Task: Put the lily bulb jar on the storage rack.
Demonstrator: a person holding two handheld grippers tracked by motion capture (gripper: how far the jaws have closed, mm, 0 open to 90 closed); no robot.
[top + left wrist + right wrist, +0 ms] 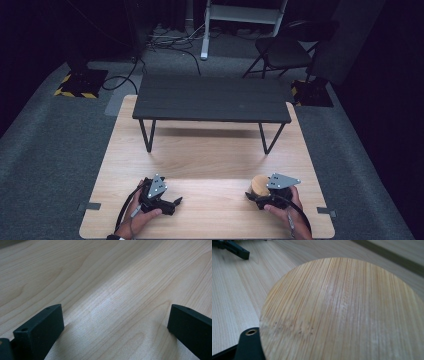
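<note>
Your right gripper [256, 198] sits at the near right of the pale wooden table [210, 160], and the round bamboo disc [260, 185] lies right at its jaws, toward your left of the grey three-cornered plate; in the right gripper view the disc [344, 312] covers the space where the jaws would show, with one black jaw just visible under its lower left edge, so you appear to hold it, though I cannot tell how firmly the jaws close on it; the disc is flat and circular, with fine straight bamboo grain running across it and a few small dark specks near the rim; your left gripper [172, 202] rests at the near left, well apart from the disc, its two matte black jaws spread wide with bare, smooth, light-grained tabletop between them; farther off, across the middle of the table, stands a small dark slatted bench [212, 98] on thin angled metal legs; beyond the table, grey carpet and a folding chair [282, 50].
</note>
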